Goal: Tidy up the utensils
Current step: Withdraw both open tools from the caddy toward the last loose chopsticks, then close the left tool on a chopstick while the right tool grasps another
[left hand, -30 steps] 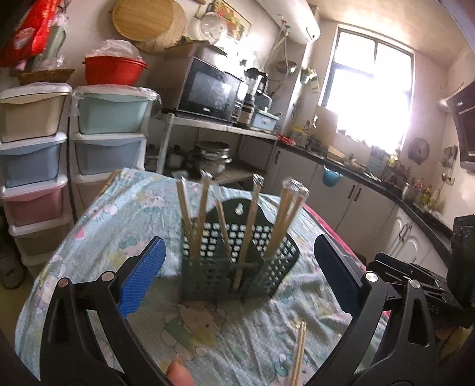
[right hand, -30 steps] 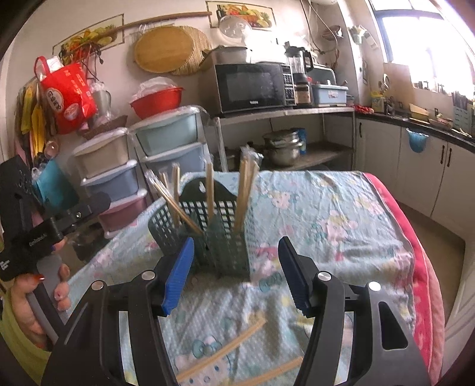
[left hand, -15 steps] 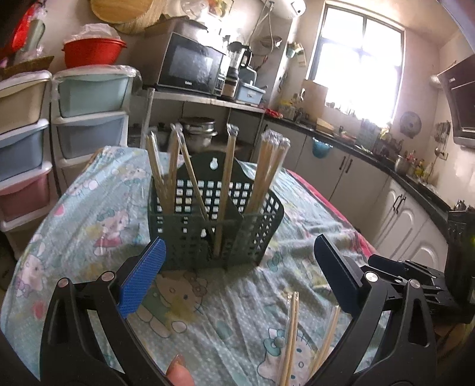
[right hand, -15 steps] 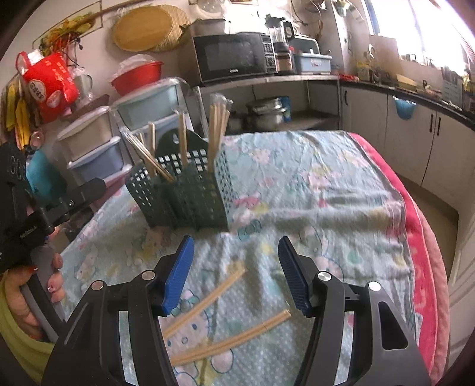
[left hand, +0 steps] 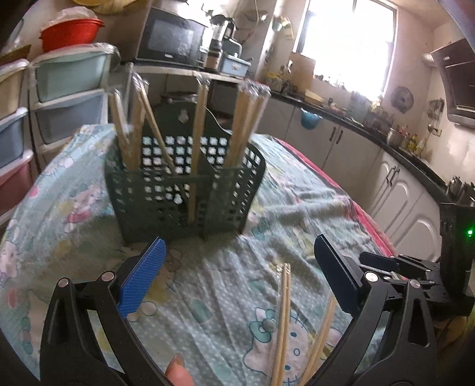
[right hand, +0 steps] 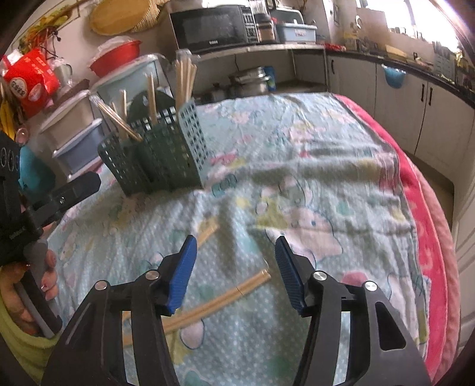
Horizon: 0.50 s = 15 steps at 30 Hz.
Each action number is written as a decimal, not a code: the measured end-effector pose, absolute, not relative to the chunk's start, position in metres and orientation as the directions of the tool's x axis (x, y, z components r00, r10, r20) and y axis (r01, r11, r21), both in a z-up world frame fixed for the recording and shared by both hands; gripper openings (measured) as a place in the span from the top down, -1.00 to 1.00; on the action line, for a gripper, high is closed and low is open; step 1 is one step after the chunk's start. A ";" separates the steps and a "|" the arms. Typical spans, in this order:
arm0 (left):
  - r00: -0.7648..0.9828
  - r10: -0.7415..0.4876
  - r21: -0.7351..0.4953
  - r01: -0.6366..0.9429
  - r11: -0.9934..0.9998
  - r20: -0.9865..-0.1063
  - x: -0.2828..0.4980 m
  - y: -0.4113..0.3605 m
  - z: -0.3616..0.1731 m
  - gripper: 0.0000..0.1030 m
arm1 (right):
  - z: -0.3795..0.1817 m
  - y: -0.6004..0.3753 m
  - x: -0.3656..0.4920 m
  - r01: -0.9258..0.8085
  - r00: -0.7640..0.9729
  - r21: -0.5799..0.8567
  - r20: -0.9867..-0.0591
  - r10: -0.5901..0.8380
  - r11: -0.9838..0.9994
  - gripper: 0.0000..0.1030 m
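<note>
A dark green perforated utensil holder (left hand: 184,190) stands on the cartoon-print cloth with several wooden chopsticks (left hand: 198,139) upright in it; it also shows in the right wrist view (right hand: 160,154). Loose chopstick pairs lie on the cloth: one (left hand: 282,320) between my left gripper's fingers and another (left hand: 322,335) beside the right finger. In the right wrist view a pair (right hand: 219,300) lies just below my right gripper (right hand: 236,273), another (right hand: 206,233) left of it. My left gripper (left hand: 237,276) is open and empty. My right gripper is open and empty above the cloth.
The table's cloth (right hand: 311,178) has a pink edge (right hand: 427,225) on the right. Stacked plastic drawers (left hand: 59,98) stand left of the table, a microwave (right hand: 212,26) on a shelf behind. Kitchen cabinets (left hand: 356,160) run along the right wall.
Both grippers have pulled back from the holder and tilted down toward the cloth. The loose chopsticks on the cloth have come into view under both grippers.
</note>
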<state>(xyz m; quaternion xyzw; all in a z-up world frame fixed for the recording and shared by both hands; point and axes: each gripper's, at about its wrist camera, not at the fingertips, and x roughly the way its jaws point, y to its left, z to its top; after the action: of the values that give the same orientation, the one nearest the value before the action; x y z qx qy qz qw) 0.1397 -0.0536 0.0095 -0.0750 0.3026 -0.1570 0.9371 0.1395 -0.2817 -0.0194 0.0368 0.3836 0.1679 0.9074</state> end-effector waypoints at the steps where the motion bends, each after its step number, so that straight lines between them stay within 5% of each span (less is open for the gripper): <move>1: 0.759 -0.347 -0.239 0.254 0.937 -0.552 0.141 -0.056 0.007 -0.79 | -0.022 -0.283 0.140 -0.274 0.642 0.198 -0.691 0.333 0.941 0.05; 4: 0.734 -0.364 -0.241 0.274 0.931 -0.573 0.143 -0.063 0.000 -0.72 | -0.034 -0.287 0.140 -0.259 0.618 0.204 -0.716 0.325 0.944 0.11; 15: 0.550 -0.455 -0.296 0.355 0.886 -0.701 0.167 -0.095 -0.035 0.05 | -0.059 -0.293 0.151 -0.212 0.543 0.268 -0.767 0.341 0.940 0.22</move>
<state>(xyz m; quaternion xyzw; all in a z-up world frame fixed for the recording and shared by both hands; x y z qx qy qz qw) 0.1672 -0.0948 -0.0350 -0.0598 0.4147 -0.2307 0.8782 0.1514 -0.2933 -0.0588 0.0715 0.4511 0.1578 0.8755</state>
